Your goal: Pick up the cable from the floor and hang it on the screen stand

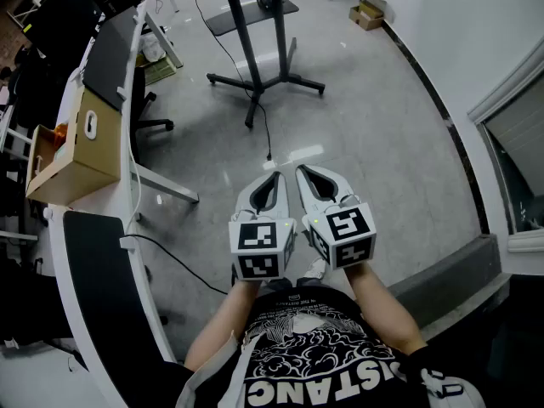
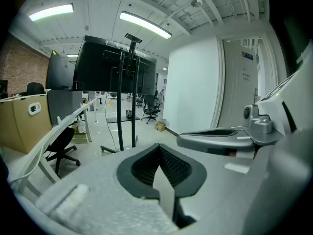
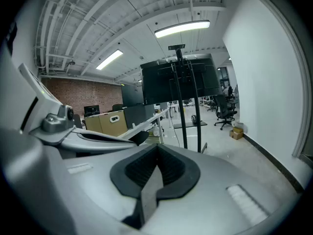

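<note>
Because the cable (image 1: 264,143) lies thin and flat on the floor (image 1: 374,126), trailing from the stand (image 1: 242,32) base toward the claws, it could be missed, or let slip if pinched too shallowly. Left claw (image 1: 274,179) and right claw (image 1: 303,172) are held side by side before the chest (image 1: 314,347), tilted slightly downward, each pressed together with nothing between.

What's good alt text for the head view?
Seen from above, a person holds the left gripper and right gripper side by side, both shut and empty, aimed across a grey floor at the stand. A black cable lies on the floor between the stand's base and the grippers. A desk with a box runs along the left.
</note>
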Motion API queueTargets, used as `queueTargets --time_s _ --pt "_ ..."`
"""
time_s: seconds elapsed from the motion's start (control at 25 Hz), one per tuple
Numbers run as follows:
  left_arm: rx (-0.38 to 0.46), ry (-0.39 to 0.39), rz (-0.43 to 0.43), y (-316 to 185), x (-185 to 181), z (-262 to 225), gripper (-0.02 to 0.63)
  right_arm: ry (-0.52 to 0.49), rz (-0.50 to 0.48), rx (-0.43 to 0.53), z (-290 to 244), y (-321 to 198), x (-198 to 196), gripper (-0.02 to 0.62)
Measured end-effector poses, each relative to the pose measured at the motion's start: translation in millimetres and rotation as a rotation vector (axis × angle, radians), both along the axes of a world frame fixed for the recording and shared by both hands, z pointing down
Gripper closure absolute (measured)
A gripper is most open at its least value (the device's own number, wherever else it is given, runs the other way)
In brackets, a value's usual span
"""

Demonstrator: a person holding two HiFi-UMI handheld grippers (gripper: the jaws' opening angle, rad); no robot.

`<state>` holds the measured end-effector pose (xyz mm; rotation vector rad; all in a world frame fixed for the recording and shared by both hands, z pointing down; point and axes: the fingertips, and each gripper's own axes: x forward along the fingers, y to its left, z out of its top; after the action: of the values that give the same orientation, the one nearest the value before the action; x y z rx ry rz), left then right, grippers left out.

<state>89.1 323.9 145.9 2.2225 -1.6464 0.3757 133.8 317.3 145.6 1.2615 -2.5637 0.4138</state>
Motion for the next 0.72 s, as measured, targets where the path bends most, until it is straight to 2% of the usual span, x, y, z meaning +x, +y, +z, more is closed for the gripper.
queueTargets --time_s 0.72 --pt "-0.053 -0.040 -0.027 -4 37 24 0.607 -0.034 -0.014 -0.021 21 -9 43 0.591"
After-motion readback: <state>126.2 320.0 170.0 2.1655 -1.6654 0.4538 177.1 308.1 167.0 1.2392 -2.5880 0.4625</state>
